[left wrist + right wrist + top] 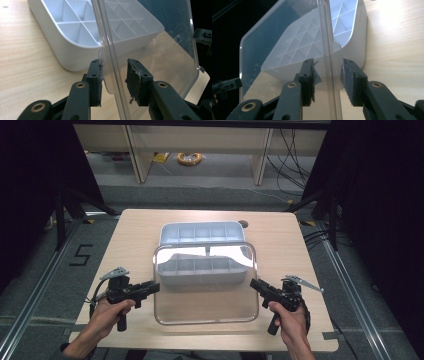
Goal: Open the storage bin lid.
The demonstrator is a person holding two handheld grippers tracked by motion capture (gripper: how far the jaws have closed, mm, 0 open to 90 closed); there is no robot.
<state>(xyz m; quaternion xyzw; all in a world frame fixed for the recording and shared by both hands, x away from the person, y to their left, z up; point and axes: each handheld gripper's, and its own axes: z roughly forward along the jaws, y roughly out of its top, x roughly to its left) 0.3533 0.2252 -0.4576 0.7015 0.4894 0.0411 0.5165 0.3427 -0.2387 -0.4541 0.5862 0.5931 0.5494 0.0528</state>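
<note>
A white compartment box [200, 234] stands at the middle of the wooden table [135, 235]. A clear plastic lid [205, 290] hangs tilted over the box's near half and the table in front of it. My left gripper [156, 286] is shut on the lid's left edge and my right gripper [252, 284] on its right edge. In the left gripper view the jaws [114, 75] straddle the lid's rim [110, 62], with the box [72, 52] behind. In the right gripper view the gripper [328, 73] clamps the lid's rim and tab [334, 65] beside the box [358, 37].
A small round hole [243, 224] sits in the table just behind the box's right corner. Beyond the table's far edge are desk legs [137, 155], an orange cable coil [189, 158] and loose cables on the floor. Dark curtains flank both sides.
</note>
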